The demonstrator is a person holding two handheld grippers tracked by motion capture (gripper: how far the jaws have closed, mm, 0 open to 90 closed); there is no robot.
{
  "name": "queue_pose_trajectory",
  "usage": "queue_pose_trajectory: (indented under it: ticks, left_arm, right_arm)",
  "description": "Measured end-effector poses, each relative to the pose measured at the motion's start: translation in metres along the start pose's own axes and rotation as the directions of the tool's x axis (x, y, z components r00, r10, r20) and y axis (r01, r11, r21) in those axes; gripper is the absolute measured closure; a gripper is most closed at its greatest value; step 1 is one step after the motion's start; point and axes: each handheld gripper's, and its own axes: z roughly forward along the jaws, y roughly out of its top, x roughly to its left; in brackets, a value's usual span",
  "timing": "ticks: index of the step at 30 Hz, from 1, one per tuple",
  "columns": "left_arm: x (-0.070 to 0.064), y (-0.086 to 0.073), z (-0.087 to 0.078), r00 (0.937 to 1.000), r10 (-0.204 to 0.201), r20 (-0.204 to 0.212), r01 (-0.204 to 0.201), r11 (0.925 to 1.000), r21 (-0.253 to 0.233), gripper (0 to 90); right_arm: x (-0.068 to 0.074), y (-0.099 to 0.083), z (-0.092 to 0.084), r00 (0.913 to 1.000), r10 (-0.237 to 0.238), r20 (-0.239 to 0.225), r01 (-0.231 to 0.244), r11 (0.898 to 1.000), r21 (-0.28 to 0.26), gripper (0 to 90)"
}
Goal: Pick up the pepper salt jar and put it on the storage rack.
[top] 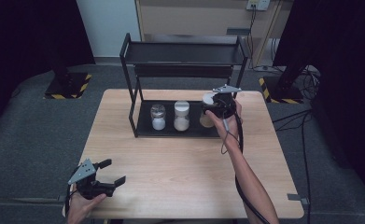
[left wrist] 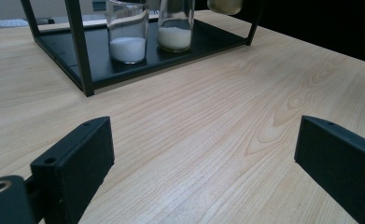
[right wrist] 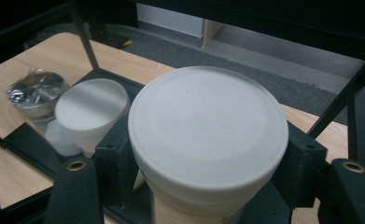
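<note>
My right gripper (top: 213,108) is shut on a white-lidded jar (top: 207,119) at the right end of the black rack's bottom shelf (top: 171,131). In the right gripper view the jar's lid (right wrist: 208,128) sits between my two black jaws, with another white-lidded jar (right wrist: 92,108) and a silver-lidded jar (right wrist: 37,88) beyond it. On the shelf, the silver-lidded jar (top: 158,116) and the white-lidded jar (top: 181,115) stand side by side. My left gripper (top: 112,172) rests open near the table's front left corner, nothing between its jaws.
The black two-tier rack (top: 185,53) stands at the back of the wooden table (top: 185,172). The left gripper view looks across bare wood toward the jar of white powder (left wrist: 128,30), its neighbour (left wrist: 175,25) and a rack post (left wrist: 80,46).
</note>
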Motion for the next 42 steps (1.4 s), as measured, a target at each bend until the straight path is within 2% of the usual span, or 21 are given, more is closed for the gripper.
queue_pose_trajectory:
  ticks: [7, 14, 23, 42]
  left_arm:
    - [0.000, 0.000, 0.000, 1.0000, 0.001, 0.000, -0.001, 1.0000, 0.000, 3.7]
    - [0.000, 0.000, 0.000, 1.0000, 0.002, 0.000, -0.002, 1.0000, 0.000, 3.7]
    - [0.000, 0.000, 0.000, 1.0000, 0.002, 0.000, -0.002, 1.0000, 0.000, 3.8]
    - [0.000, 0.000, 0.000, 1.0000, 0.003, 0.001, -0.003, 1.0000, -0.001, 3.9]
  right_arm:
    - [-0.001, -0.008, 0.016, 0.9995, 0.026, 0.015, -0.026, 1.000, 0.010, 33.9]
    - [0.001, -0.015, 0.028, 0.9993, 0.026, 0.025, -0.026, 0.999, 0.024, 33.9]
    - [0.002, -0.020, 0.034, 0.9993, 0.022, 0.032, -0.023, 0.999, 0.035, 33.9]
    - [0.002, -0.028, 0.044, 0.9979, 0.048, 0.043, -0.051, 0.997, 0.057, 33.8]
